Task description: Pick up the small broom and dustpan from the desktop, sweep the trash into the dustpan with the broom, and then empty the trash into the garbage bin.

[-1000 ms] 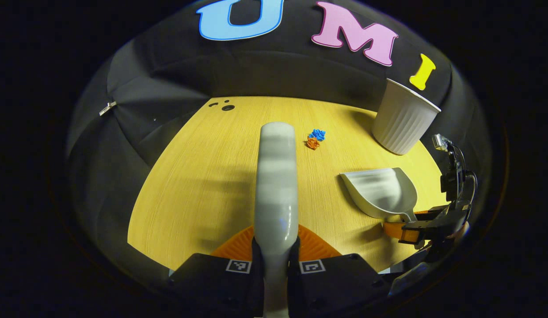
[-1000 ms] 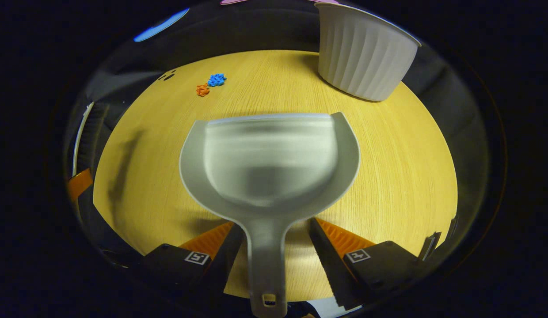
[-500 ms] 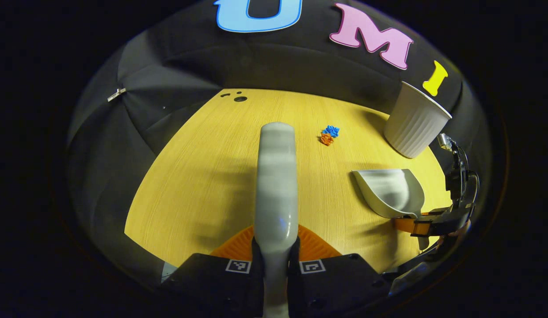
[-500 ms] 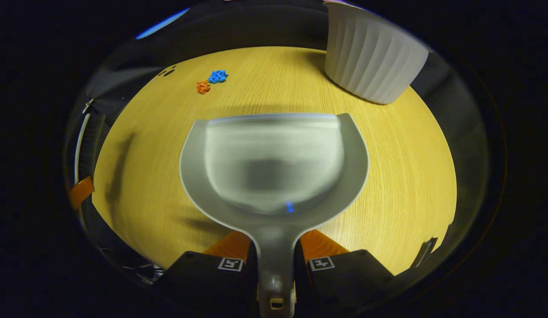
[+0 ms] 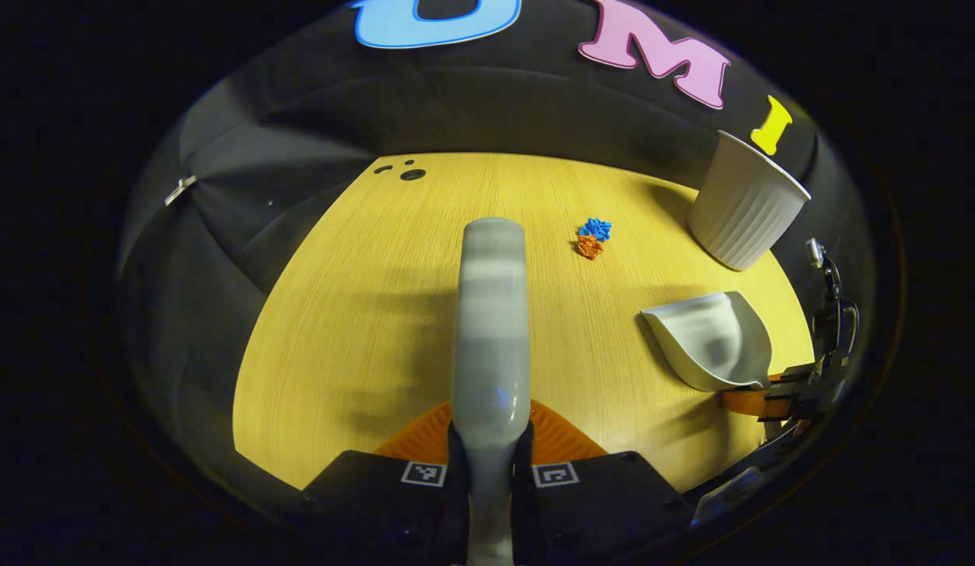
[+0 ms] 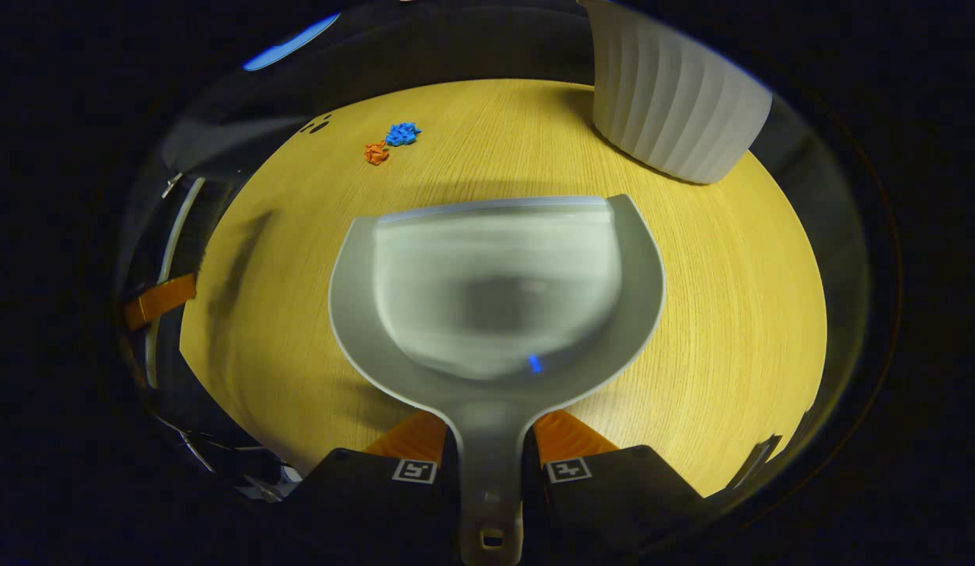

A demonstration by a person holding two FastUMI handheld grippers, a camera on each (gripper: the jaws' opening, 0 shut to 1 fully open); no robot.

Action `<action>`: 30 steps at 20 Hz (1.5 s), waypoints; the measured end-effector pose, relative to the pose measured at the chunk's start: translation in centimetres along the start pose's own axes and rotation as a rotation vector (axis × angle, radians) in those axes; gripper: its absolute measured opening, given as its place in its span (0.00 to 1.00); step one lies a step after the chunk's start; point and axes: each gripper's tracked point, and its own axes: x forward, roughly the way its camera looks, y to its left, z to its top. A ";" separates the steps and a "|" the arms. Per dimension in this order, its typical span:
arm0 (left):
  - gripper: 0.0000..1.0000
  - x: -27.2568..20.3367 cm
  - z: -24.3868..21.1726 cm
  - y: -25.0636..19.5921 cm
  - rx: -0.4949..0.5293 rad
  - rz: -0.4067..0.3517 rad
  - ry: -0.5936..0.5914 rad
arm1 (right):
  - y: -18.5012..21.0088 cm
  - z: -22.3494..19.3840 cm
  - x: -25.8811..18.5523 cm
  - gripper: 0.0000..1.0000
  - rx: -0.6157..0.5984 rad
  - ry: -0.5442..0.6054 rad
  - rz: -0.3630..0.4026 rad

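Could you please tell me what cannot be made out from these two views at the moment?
- Left gripper view: the grey plastic broom handle hides the brush head.
- Right gripper view: the white ribbed plastic garbage bin is cut off at the top edge, so its inside is unseen.
- Both views: the small blue and orange crumpled scraps are too small to identify.

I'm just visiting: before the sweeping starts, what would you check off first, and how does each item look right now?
1. Left hand-held gripper clamped on the broom handle: ok.
2. Right hand-held gripper clamped on the dustpan handle: ok.
3. Trash located: blue scrap and orange scrap lie side by side on the desktop, ahead and left of the dustpan: ok.
4. Dustpan mouth at the trash: not ok, bare desktop lies between them.
5. Dustpan lip flat on the desktop: cannot tell.
6. Garbage bin upright, behind and right of the dustpan: ok.
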 end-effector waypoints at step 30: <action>0.25 16.4 11.9 -12.3 0.720 -0.306 0.184 | -4.0 -0.1 -2.3 0.31 -0.294 0.042 0.057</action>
